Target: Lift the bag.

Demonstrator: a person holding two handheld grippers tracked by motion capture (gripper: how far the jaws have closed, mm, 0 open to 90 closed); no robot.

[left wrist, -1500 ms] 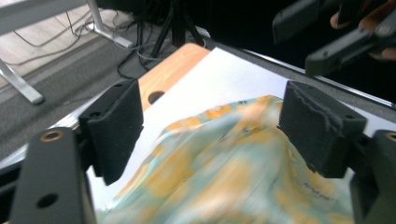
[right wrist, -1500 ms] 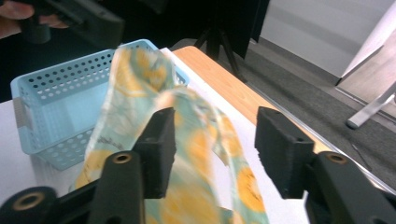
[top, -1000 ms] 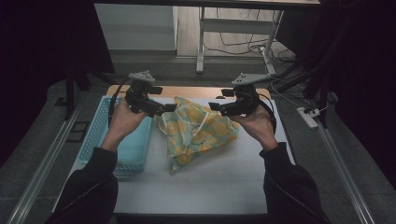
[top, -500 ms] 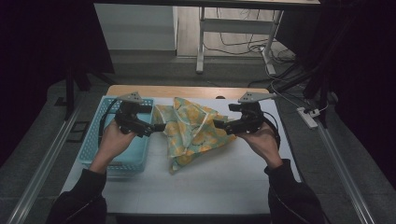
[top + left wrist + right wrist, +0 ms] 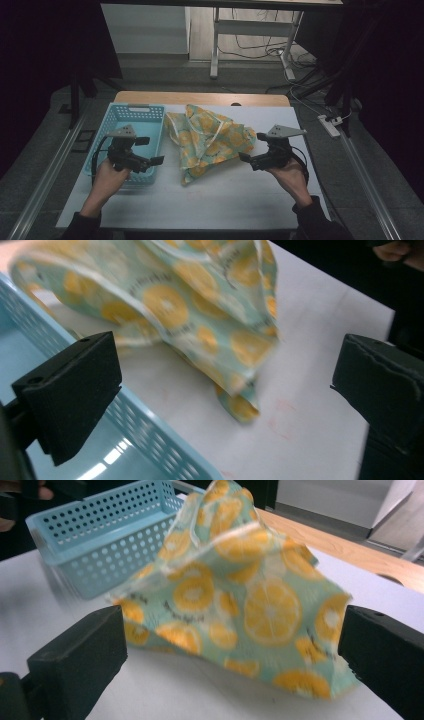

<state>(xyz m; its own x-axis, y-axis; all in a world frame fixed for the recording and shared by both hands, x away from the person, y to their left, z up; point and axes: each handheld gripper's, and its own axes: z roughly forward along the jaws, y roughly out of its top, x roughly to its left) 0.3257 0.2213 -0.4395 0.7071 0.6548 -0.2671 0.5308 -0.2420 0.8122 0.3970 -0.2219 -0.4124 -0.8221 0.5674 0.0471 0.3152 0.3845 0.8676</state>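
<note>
High view first: we see the cloth (image 5: 210, 140), a crumpled teal piece printed with orange slices, lying in a heap on the white desk (image 5: 225, 200) near the middle, closer to the far edge than to the near one; its left part lies just beside the blue basket (image 5: 135, 112), which sits along the desk's left edge. We hold the left gripper (image 5: 152, 161) over the near right corner of the basket, with its fingers pointing toward the cloth; we hold the right gripper (image 5: 245, 159) just off the cloth's right side, toward the desk's right edge, pointing left at it. Left gripper view shows the two black fingers (image 5: 70, 390) spread wide with nothing between them; the cloth (image 5: 200, 315) lies beyond them, apart from both pads, and the basket's wall (image 5: 150, 440) runs below. Right gripper view shows the right fingers (image 5: 80, 655) standing wide apart too; they have just been opening, and they grip nothing; the cloth (image 5: 240, 600) rises in a peak ahead of them on the desk, with the basket (image 5: 100, 535) behind it to the left.
</note>
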